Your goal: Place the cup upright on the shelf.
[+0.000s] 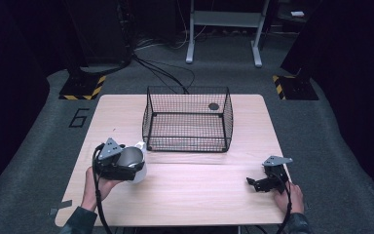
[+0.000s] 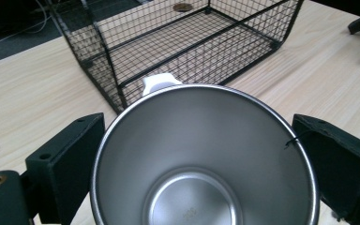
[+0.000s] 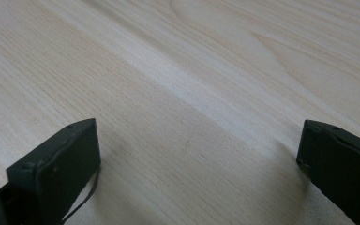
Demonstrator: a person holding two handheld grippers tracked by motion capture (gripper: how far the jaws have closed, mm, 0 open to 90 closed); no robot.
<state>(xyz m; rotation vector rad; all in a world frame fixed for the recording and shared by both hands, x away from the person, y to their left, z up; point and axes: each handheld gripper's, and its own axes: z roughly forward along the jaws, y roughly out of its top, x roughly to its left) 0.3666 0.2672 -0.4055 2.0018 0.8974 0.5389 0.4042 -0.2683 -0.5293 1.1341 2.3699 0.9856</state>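
High view: a light wooden table [image 1: 185, 190] carries a black wire basket [image 1: 187, 119] at its far centre, open at the top, with a small dark round disc [image 1: 214, 106] lying on the floor of the basket near its far right corner. In front of the basket's near left corner is a metal cup [image 1: 135, 163] with a white handle [image 1: 140, 145]; the handle points toward the basket. The left gripper [image 1: 121, 168], held in the person's left hand [image 1: 96, 187], sits at the cup, one jaw on each side of its wall. The right gripper [image 1: 260, 184] rests near the table's right edge, well apart from cup and basket.

Left gripper view: the cup [image 2: 204, 159] stands between the two black jaws, its shiny interior open toward the camera; both jaws lie against its wall, clamped on it. The basket [image 2: 178, 47] is just beyond the handle [image 2: 159, 83].

Right gripper view: the jaws are spread wide over bare tabletop [image 3: 192, 70], holding nothing.
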